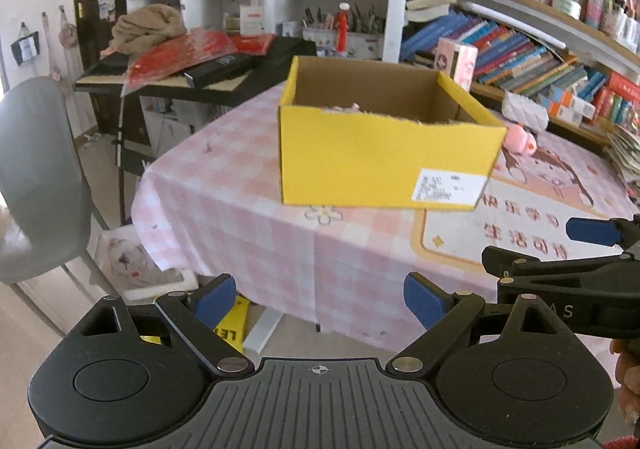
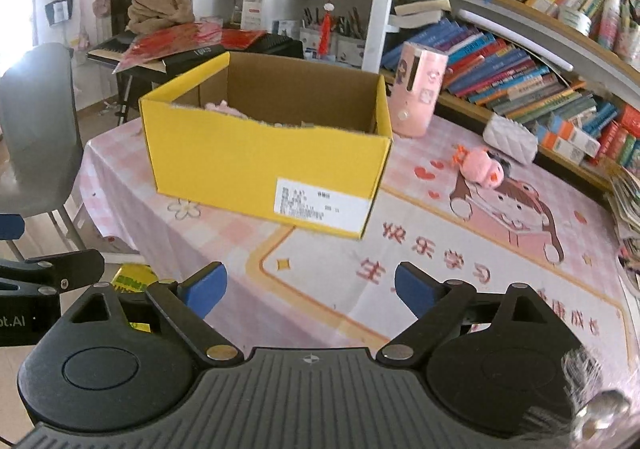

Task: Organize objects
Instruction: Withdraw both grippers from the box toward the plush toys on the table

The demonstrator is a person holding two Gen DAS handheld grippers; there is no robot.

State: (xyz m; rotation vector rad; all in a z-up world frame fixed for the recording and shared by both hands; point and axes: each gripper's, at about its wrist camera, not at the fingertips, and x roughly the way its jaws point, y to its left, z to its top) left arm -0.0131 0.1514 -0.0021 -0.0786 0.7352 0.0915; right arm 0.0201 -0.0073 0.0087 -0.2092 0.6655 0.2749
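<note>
Bright yellow box (image 2: 264,165), brown cardboard inside, white label on its front. Pink-and-white checked cloth (image 2: 132,201) covers the surface; a pink plush toy (image 2: 482,169) lies right of the box. Blue pads (image 2: 208,285).

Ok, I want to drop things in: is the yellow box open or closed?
Open. The yellow box has no lid, its brown inside walls show, and something pink already lies inside.

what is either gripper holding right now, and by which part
Nothing. The left gripper and right gripper are both open and empty, short of the yellow box.
</note>
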